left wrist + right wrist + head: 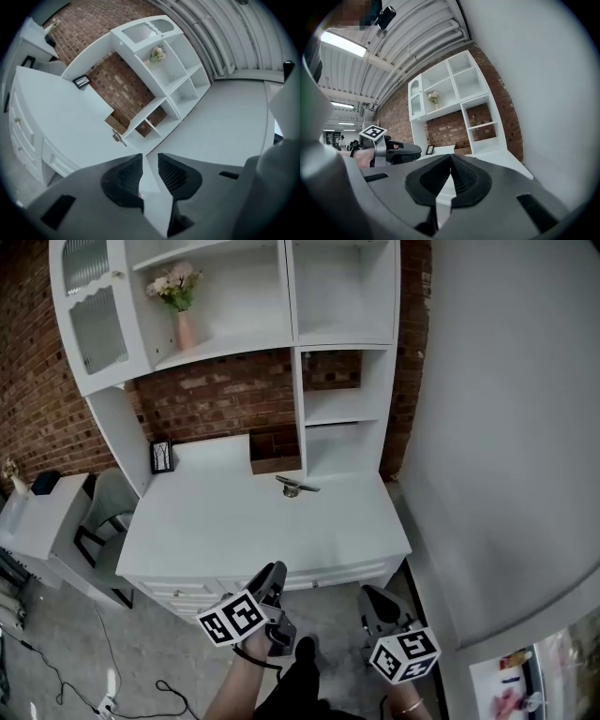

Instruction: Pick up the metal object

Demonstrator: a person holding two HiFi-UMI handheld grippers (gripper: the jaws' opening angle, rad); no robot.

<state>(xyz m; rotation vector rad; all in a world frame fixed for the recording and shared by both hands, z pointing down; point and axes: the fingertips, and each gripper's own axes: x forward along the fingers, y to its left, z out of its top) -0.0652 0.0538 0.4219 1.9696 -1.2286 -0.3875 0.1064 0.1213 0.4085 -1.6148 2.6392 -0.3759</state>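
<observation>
The metal object (296, 487), small and silvery, lies on the white desk (216, 531) near its back edge, in front of the shelf unit. From the left gripper view the metal object (117, 137) is small and far ahead. Both grippers hang below the desk's front edge, well short of the object. My left gripper (275, 571) (150, 161) has a clear gap between its jaws and nothing in it. My right gripper (369, 595) (450, 158) has its jaw tips touching and holds nothing. The right gripper view also catches the left gripper (389, 152) off to its left.
A white shelf unit (300, 343) rises from the desk against a brick wall. A vase of flowers (181, 306) stands on a shelf, a small picture frame (161, 456) at the desk's back left. A low side table (37, 517) and chair (105, 521) stand left; a white wall (506, 446) right.
</observation>
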